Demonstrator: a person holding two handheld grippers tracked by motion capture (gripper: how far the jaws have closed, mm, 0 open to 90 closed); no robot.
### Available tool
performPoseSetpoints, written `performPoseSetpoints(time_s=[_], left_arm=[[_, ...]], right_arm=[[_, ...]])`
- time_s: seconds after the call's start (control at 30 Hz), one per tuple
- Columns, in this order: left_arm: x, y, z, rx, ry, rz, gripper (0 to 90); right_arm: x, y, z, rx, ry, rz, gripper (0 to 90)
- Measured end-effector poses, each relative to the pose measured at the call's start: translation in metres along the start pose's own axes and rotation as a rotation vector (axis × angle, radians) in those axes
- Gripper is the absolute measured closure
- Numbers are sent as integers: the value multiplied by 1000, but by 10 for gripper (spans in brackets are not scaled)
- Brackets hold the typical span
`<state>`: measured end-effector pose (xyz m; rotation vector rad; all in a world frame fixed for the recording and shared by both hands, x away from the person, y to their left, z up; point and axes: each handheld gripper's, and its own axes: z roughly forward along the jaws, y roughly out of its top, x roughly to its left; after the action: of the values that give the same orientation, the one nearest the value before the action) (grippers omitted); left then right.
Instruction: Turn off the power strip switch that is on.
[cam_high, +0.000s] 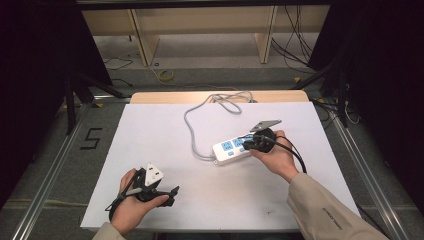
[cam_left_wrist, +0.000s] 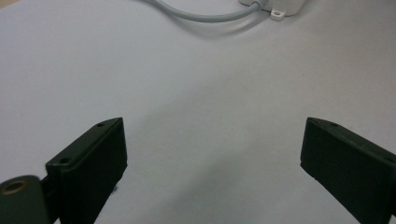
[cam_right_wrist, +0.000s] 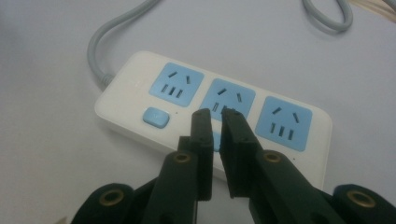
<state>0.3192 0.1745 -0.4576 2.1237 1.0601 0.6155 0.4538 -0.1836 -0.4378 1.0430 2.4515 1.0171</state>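
The right gripper, fingers pressed together, is poised over the power strip; the wrong switch could be struck; the left gripper, at 7 o'clock, is spread.

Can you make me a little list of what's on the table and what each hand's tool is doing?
table: white table top
power strip: white power strip with three blue socket panels and a blue button, lying flat
cable: grey cable running from the strip toward the far edge, looped there
left tool: left tool near the front left of the table, jaws wide apart, nothing between them
right tool: right tool over the power strip, jaws nearly together, tips over the middle socket panel; contact cannot be told
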Motion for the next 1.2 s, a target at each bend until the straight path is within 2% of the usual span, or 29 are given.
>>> performPoseSetpoints(time_s=[0.57, 1.2], left_arm=[[0, 0, 0, 0, 2, -1, 68], [0, -1, 0, 0, 3, -7, 69]], right_arm=[[0, -10, -22, -28, 12, -3, 724], [1, -23, -42, -44, 16, -2, 670]])
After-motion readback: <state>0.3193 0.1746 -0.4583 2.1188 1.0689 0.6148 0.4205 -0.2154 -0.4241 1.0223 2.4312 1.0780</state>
